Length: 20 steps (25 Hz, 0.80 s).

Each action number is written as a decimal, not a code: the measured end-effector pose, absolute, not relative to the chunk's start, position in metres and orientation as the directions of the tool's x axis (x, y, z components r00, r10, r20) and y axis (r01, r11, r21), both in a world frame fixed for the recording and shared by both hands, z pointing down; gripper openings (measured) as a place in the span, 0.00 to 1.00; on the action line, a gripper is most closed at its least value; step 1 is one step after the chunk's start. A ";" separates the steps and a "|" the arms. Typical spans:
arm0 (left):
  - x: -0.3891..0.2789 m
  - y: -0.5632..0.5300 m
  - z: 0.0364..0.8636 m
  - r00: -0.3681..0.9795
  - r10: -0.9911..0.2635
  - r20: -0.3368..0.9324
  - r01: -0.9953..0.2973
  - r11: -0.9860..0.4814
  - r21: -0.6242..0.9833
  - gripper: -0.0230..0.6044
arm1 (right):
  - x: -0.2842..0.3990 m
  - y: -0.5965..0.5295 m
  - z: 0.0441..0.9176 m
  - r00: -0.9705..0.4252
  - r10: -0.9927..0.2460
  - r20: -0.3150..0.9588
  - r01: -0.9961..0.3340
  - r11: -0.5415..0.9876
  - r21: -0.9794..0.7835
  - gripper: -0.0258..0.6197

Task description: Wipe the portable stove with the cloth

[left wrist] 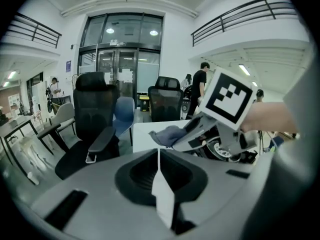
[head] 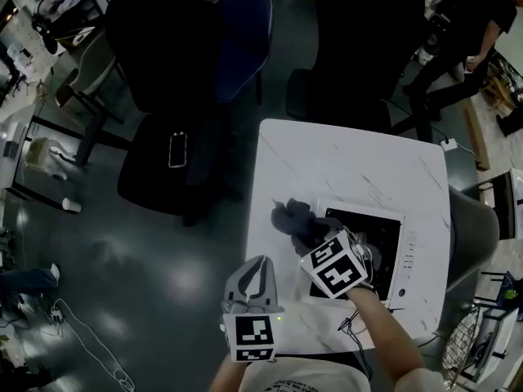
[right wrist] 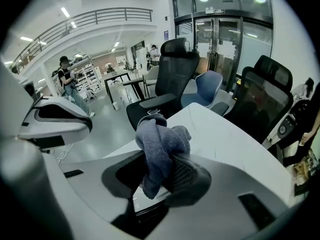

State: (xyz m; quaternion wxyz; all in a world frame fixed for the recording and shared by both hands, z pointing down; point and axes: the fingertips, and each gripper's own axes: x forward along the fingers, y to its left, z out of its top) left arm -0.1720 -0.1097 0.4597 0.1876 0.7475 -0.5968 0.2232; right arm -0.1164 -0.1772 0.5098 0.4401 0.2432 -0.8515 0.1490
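Head view: a bunched grey-blue terry cloth (head: pixel 292 216) is seen clamped in the right gripper (head: pixel 317 237). It is held at the left edge of the white portable stove with a black glass top (head: pixel 380 229), partly over the white marbled table (head: pixel 343 158). Whether the cloth is pressed onto the glass cannot be told. The left gripper (head: pixel 260 265) is held with its jaws brought together on nothing, by the table's near-left corner, apart from the stove.

Only a fold of the cloth appears to be pinched, so it could be dragged out of the jaws if it is rubbed hard across the glass. The stove is braced by nothing and could be pushed along the smooth tabletop by a firm stroke. The strip of small controls (head: pixel 406 256) on its right side could also be pressed by a passing wipe.

Little margin is left at the table's right and near edges, close to which the stove lies. Bare tabletop is left beyond the stove and to its left, and the black office chairs (head: pixel 163 137) stand well apart.
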 end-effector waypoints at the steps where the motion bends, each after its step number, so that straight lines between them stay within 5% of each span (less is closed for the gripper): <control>1: -0.171 -0.111 0.461 0.188 -0.807 0.560 -0.976 -0.217 0.016 0.07 | -0.116 -0.181 0.509 -0.493 -0.284 0.823 -0.546 0.837 -0.038 0.24; 20: -0.150 -0.131 0.470 0.172 -0.797 0.578 -0.981 -0.190 0.031 0.07 | -0.107 -0.238 0.499 -0.500 -0.258 0.827 -0.515 0.856 -0.044 0.24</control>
